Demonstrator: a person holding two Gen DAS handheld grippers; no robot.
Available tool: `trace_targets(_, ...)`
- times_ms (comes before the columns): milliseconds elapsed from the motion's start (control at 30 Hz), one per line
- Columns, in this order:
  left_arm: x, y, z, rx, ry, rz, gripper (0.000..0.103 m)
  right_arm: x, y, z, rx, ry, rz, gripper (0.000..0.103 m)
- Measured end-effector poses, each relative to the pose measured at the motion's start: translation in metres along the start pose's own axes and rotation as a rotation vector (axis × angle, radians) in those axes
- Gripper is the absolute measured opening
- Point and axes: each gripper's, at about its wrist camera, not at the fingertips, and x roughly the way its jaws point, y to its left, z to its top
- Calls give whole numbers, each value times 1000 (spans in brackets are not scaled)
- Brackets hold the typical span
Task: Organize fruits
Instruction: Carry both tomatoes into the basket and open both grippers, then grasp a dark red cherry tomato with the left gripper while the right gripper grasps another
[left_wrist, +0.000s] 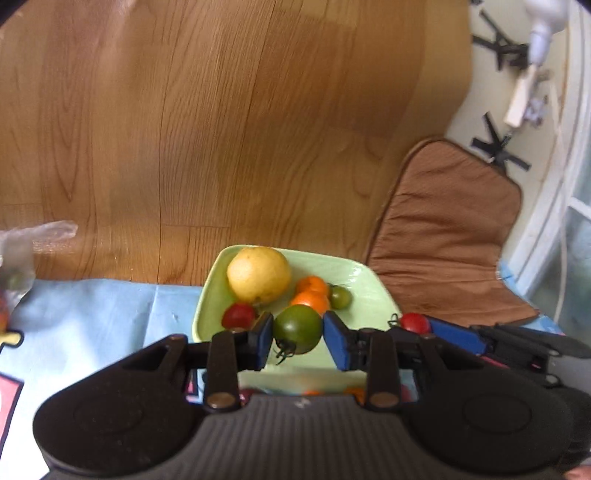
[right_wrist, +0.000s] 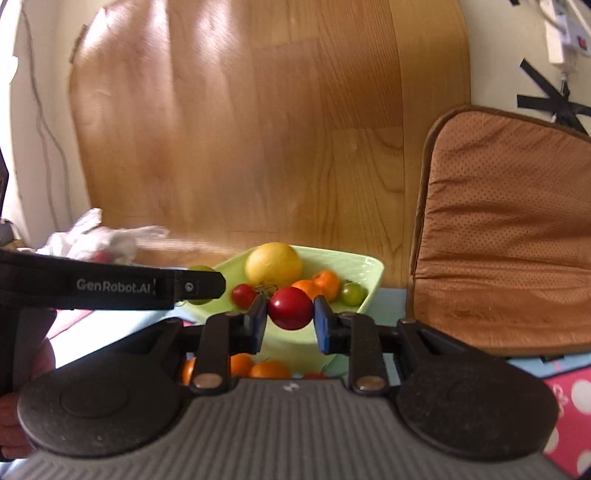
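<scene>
left gripper (left_wrist: 297, 341) pinching green tomato (left_wrist: 297, 328), right gripper (right_wrist: 290, 320) pinching red tomato (right_wrist: 290, 308), wooden floor (left_wrist: 221, 129)

Wood floor (left_wrist: 221, 129) fills most of both views; use it as landmark. Brown cushion (left_wrist: 443, 236) lies at floor's right edge, partly on it, stitched border, rumpled; perforated surface in right view (right_wrist: 506, 229). Black tape crosses (left_wrist: 498, 147) on pale floor right of wood floor, past cushion. White power strip (right_wrist: 561, 37) top right beyond wood floor, cord attached. Crumpled clear plastic bag (right_wrist: 96, 238) at floor's near left edge. Blue cloth (left_wrist: 110, 314) butts against floor's near edge. Pink polka-dot fabric (right_wrist: 569, 406) nearer than cushion, bottom right. Thin cable (right_wrist: 44, 129) along wall left of floor.
</scene>
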Motion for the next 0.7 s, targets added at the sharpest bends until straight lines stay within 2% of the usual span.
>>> trace_targets(167,26,6,-2,-1,41,27,31,14,-6,-3,-7,11,-15,32)
trace_targets(300,28,5,-4,4,44,46,39,14,-5,-4,-13,13,-21,33)
trace_targets(467,-10,8,-12,-24,-12,14,39,-11,-8,-4,21,-27,-12,33)
trace_targets(567,-36,4,-28,-42,-18,-31,39,-23,-13,-16,30,3,2,33)
trace_targets(633,-46,-6,-42,-9,-10,-61,39,-29,-16,-25,19,30,-7,33)
trace_targets(700,-51,-23,-57,82,-9,-60,39,-28,-22,-30,30,58,-24,33)
